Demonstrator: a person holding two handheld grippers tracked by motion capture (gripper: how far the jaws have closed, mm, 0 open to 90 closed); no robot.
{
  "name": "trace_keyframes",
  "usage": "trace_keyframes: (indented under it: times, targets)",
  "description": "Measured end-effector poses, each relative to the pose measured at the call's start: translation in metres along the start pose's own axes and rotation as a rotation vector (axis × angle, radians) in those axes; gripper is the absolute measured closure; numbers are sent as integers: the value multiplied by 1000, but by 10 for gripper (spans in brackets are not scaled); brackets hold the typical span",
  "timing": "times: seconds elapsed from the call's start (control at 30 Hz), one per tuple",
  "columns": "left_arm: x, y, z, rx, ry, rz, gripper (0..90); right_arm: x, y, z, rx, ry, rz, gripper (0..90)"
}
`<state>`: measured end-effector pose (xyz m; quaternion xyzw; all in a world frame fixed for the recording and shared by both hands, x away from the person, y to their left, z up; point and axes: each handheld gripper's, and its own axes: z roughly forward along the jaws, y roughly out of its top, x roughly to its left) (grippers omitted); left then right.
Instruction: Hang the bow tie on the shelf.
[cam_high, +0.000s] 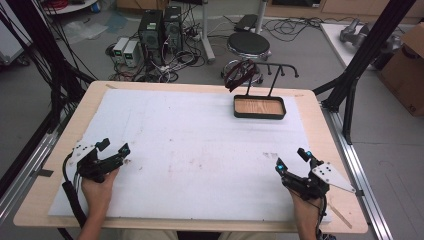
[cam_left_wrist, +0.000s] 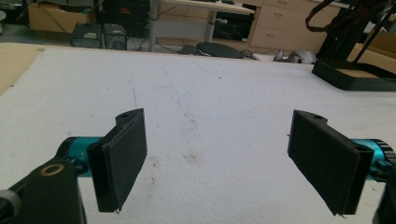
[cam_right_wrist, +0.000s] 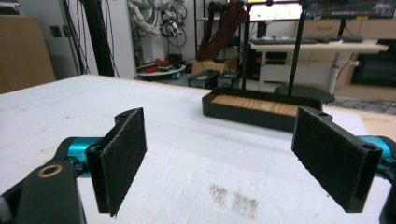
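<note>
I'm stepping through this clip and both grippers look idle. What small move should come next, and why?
Probably the right gripper should reach forward toward the stand. Both it and the left gripper are open and hold nothing, near the table's near edge. A dark strap hangs from the stand's bar, on the right gripper's side of the table.

Light: even and soft overhead, as I see it; faint shadows on the white mat (cam_high: 200, 150).
Glare: bright monitor (cam_right_wrist: 275, 10) washed out.
Focus: my near jaws slightly soft.
</note>
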<state>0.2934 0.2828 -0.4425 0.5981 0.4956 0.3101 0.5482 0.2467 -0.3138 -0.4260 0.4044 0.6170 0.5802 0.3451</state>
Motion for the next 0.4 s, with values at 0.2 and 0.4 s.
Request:
trace_keyframes:
  times: [0.2,0.4]
  targets:
    - [0,0,0,1,0,3,200,0,-13,5,45,-3,8,167]
    - [0,0,0,2,0,4,200,-2,-18,8,72,-7,24,167]
